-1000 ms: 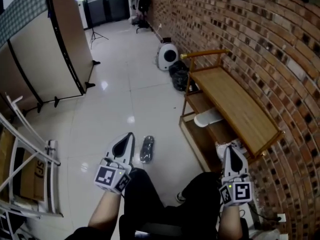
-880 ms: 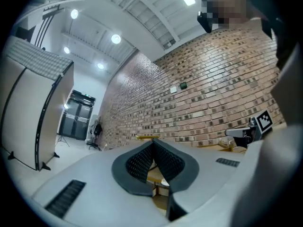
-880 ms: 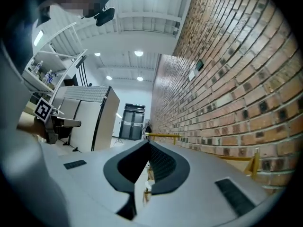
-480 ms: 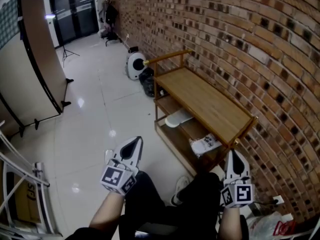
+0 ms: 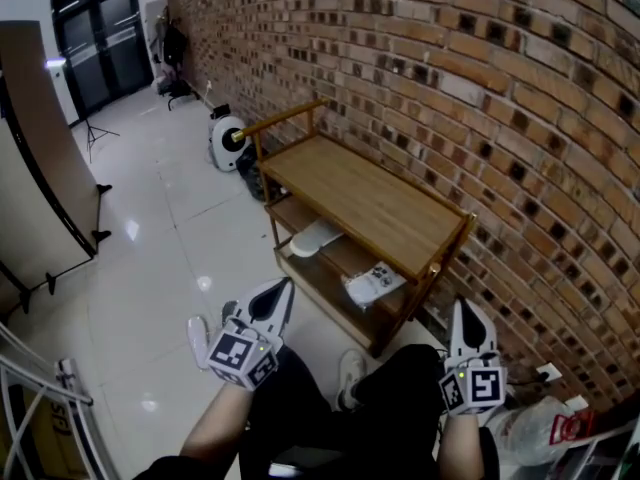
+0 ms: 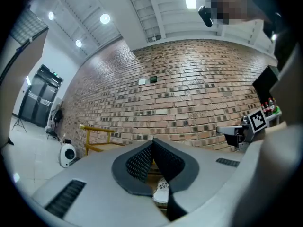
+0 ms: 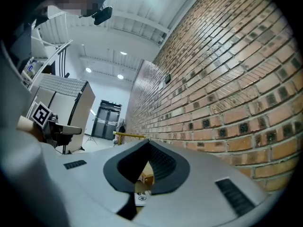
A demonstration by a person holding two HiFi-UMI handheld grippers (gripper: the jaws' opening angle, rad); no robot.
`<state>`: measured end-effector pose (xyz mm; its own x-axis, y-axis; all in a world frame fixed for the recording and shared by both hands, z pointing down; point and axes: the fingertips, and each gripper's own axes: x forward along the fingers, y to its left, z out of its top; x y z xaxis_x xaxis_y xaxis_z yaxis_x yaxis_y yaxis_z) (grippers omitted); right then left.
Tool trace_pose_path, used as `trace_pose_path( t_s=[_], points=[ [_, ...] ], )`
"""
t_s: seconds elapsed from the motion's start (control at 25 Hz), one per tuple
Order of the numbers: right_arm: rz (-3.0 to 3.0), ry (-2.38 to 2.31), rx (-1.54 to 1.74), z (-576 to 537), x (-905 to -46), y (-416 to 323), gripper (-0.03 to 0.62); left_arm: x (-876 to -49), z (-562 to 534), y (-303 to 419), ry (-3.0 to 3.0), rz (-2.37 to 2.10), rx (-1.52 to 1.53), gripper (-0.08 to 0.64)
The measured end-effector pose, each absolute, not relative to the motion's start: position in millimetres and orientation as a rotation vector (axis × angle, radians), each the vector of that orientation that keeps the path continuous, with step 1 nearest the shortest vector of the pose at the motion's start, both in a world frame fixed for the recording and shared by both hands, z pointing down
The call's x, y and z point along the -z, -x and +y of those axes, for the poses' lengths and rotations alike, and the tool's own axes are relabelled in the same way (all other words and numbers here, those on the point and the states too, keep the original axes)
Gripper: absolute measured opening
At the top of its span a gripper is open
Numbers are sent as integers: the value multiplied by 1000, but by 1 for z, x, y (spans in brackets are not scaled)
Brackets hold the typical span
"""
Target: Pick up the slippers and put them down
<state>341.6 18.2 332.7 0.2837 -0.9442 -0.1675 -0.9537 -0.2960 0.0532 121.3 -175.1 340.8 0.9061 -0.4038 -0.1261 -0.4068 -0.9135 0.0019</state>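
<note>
The slippers sit on a low wooden rack (image 5: 380, 203) against the brick wall (image 5: 480, 118): a white slipper (image 5: 318, 236) lies on the middle shelf towards the far left, and a patterned slipper (image 5: 375, 283) lies nearer and to the right of it, apparently on the shelf below. Neither is touched. The step in hand looks like the approach, before any pick. Both tools are well short of the rack, and no slipper is held. The left tongs (image 5: 280, 293) are pressed together with nothing between them, and the patterned slipper shows just beneath them in the left gripper view. The right tongs (image 5: 465, 316) also meet at the tips and carry nothing. The next move likely calls for parting one pair of tongs, then reaching in under the top board to the nearer slipper. The tongs can then be set across its edge or upper before closing. The shelf opening is low, so the tool probably has to go in roughly level. Both hands are held low at the near edge, either side of the person's dark trouser legs (image 5: 300, 398). The tongs point about level towards the rack and wall, over the glossy floor (image 5: 150, 268).
</note>
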Motion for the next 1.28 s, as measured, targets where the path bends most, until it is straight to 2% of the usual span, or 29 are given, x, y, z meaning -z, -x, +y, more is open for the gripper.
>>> trace_pose_path(
  t_s=[0.6,0.68,0.8,0.88,1.0,1.16,1.28],
  points=[
    [1731,2587,-148,40,-361,-377,3,-379,-161,-200,3232,407,-150,0],
    [1730,2591,-143,38,-362,-379,3,-383,-165,-206,3436,333,-312,0],
    [1732,2597,-135,37,-363,-380,3,-390,-182,-206,3852,176,-748,0],
    [1738,2598,-133,37,-363,-378,3,-400,-188,-205,3965,117,-883,0],
    [1745,2604,-124,38,-366,-377,3,-437,-195,-209,4053,211,-794,0],
    [1745,2623,-100,39,-373,-379,3,-506,-197,-218,4168,502,-361,0],
    [1750,2633,-77,37,-379,-378,3,-528,-199,-233,4196,480,-244,4]
  ],
)
